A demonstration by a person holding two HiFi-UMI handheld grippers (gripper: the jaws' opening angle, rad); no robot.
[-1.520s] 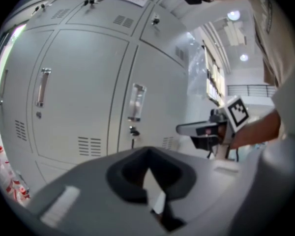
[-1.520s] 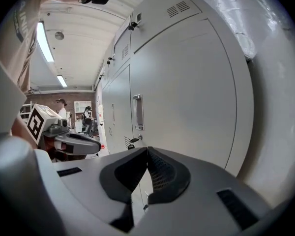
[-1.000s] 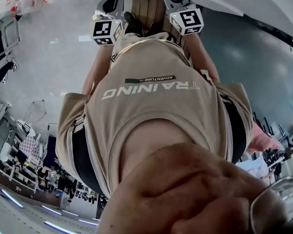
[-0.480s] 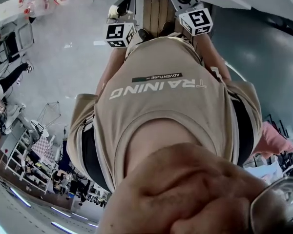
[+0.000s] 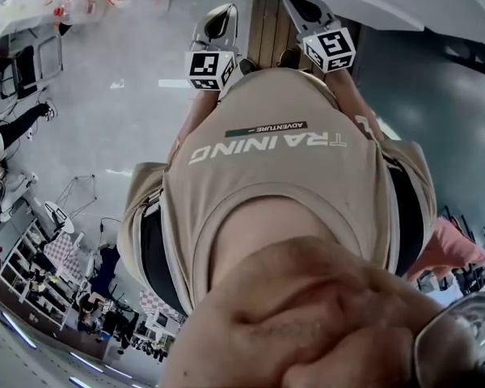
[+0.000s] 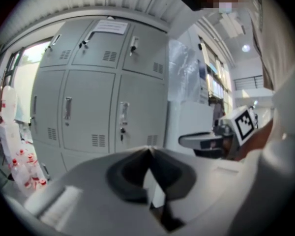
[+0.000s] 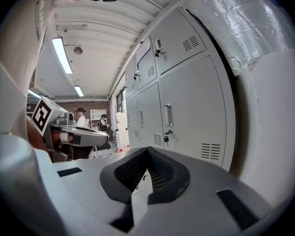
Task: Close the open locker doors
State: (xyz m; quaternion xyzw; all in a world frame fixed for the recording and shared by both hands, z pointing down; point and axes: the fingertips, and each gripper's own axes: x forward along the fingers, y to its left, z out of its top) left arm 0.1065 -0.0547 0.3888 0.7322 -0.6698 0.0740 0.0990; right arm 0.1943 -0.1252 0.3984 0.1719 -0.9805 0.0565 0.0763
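The bank of light grey sheet-metal lockers (image 6: 93,107) is seen ahead of the left gripper (image 6: 148,151) in the left gripper view, arranged in three columns. Each door is fitted with a louvred vent, an upright handle and a lock. Every door shown in this view is set flush with its frame. A white paper notice (image 6: 108,27) is fixed on an upper door. The same lockers (image 7: 187,107) are presented to the right of the right gripper (image 7: 147,150) in the right gripper view, and the doors there are likewise flush.

The left gripper's jaws are brought together at the tips, with nothing held between them. The right gripper's jaws are also closed tip to tip and are empty. Neither gripper is in contact with the lockers.

In the head view both grippers are held low in front of the person's beige printed shirt (image 5: 275,160), the left gripper (image 5: 214,31) beside the right gripper (image 5: 307,14), above a strip of brown wooden planks (image 5: 268,23).
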